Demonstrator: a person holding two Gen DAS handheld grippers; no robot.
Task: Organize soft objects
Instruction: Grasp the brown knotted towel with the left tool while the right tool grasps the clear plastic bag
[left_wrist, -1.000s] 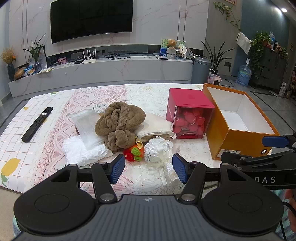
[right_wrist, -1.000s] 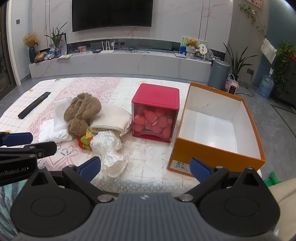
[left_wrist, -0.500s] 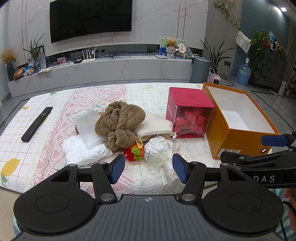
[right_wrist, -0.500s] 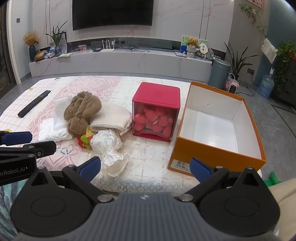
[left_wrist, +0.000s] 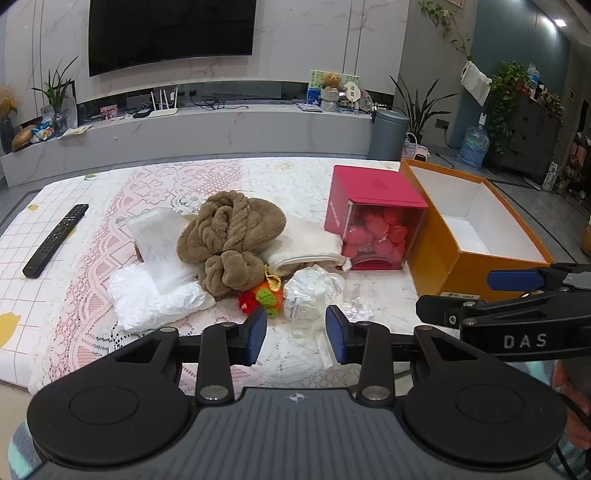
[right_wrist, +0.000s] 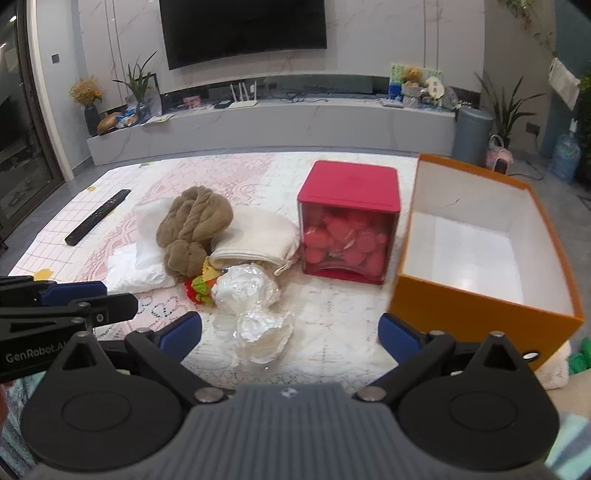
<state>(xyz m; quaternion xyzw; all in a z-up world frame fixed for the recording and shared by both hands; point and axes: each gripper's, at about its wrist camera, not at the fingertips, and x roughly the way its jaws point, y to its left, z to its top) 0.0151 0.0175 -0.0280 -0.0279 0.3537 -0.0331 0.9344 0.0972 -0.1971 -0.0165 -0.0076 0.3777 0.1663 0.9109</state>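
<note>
left gripper (left_wrist: 295, 334): jaws apart w/ a moderate gap, nothing between them, hovering over the near table edge, aimed at the pile.
right gripper (right_wrist: 290, 338): spread wide, holding nothing; just right of the left one, facing the gap between pile and box.
plastic bag (right_wrist: 264, 332): nearest item, crinkled clear/white, lying loose in front of the right gripper.
wrapped bundle (left_wrist: 314, 291): white, in clear film, touching the knit toy (left_wrist: 260, 297) (red/green/orange) on its left.
brown towel (left_wrist: 231, 240): twisted, sits on top of white pouches (left_wrist: 155, 291) and leans on the cream cloth (left_wrist: 306, 249).
red cube box (right_wrist: 349, 221): behind the pile, right; clear front, pink pieces inside.
orange box (right_wrist: 480, 315): far right, open, looks empty inside – likely drop spot, nothing sorted yet.
remote (left_wrist: 55, 240): far left, well apart from the pile.
risk 1: film is slippery, so a shallow pinch may catch only plastic and the bundle slides out.
risk 2: items overlap, so lifting one may drag the toy or towel along.
risk 3: grippers sit close together, so they could bump when reaching.
risk 4: a low carry could clip the orange box wall and shove it.
</note>
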